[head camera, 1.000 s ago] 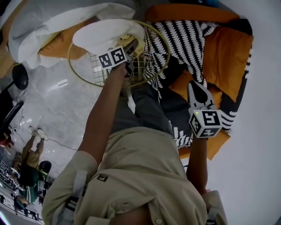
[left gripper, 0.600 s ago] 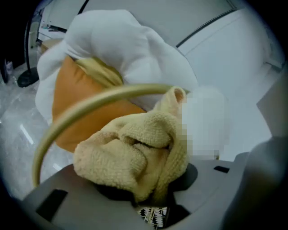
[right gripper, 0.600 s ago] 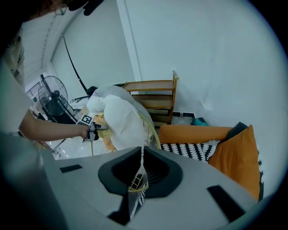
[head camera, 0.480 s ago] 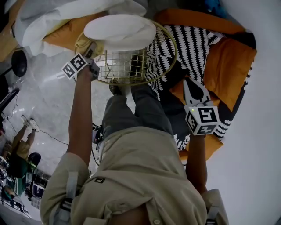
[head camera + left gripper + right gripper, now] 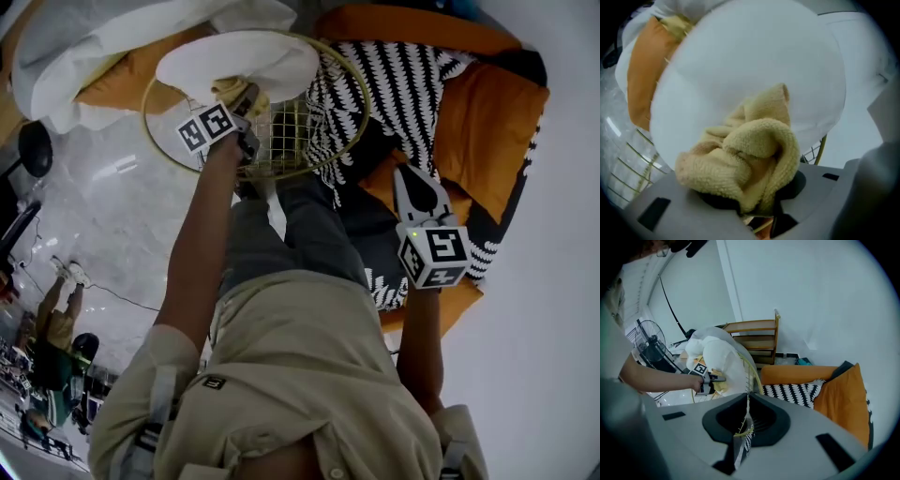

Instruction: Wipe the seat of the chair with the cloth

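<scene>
**Left gripper** [image 5: 246,101]: Jaws are closed tight on the cloth [image 5: 750,150], with no gap to be seen between them. It is held at arm's length over the chair [image 5: 349,131], a round frame of gold wire mesh. Its tips are pointed at the underside edge of the white seat cushion [image 5: 234,61].

**Cloth**: Pale yellow terry, bunched into a thick wad. The lower folds are pinched in the jaws. The rest is pushed forward and upward from them, so the long axis is set roughly along the gripper's own line, leaning to the upper right in the left gripper view. The far end is laid against the white cushion, low on its rounded face. From the head view only a small yellow patch is seen, between the gripper tips and the cushion rim.

**Right gripper** [image 5: 410,178]: Jaws are brought together to a thin seam and nothing is held. It is kept well apart from the chair, above the black-and-white patterned fabric [image 5: 394,84] and the orange cushion [image 5: 487,122], with its tips pointed toward them.

**Surroundings**: A pale marble floor [image 5: 103,216] is seen under the chair, and a wooden shelf [image 5: 757,338] against the wall.
</scene>
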{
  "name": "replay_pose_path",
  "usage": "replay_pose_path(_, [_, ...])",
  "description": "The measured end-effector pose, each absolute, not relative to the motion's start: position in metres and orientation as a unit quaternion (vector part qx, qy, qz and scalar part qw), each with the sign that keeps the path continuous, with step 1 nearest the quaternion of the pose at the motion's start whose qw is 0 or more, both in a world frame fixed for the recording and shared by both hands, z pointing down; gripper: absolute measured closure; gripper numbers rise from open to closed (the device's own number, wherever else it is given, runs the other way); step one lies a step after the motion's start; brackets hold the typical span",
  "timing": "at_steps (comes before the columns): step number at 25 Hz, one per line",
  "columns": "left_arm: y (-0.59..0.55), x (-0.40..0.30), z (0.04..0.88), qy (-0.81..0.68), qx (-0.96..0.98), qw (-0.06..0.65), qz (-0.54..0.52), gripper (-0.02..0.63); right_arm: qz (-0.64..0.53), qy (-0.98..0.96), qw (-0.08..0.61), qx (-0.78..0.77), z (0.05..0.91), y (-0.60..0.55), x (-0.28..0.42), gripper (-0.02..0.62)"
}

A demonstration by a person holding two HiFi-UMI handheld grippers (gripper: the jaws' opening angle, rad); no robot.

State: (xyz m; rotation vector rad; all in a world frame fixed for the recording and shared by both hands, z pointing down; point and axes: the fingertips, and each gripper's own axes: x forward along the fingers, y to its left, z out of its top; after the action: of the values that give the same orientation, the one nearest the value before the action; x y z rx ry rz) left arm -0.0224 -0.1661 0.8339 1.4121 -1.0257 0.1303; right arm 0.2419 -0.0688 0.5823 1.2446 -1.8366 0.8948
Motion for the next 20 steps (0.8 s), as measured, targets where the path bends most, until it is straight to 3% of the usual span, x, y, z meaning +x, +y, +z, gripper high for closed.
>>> replay_pose_path(5, [-0.165,0.083,0.849,-0.394,0.629,0.67,0.032,0.431,0.363,-0.692,0.376,0.498,0.596,-0.051,0.267,0.568])
replay_pose_path(9, [-0.155,0.103,0.853,-0.382,0.628,0.677,0.036,0.433,0.373,-0.68,0.381,0.504,0.6,-0.041,0.273,0.568])
replay_pose_path(14, [-0.152,0.06,0.872,-0.405,0.616,0.674,0.048,0.433,0.373,-0.689,0.382,0.491,0.609,-0.051,0.261,0.568])
replay_pose_path(20, [-0.139,-0.061,0.894,-0.473,0.585,0.655,0.077,0.433,0.369,-0.705,0.387,0.467,0.613,-0.064,0.235,0.568])
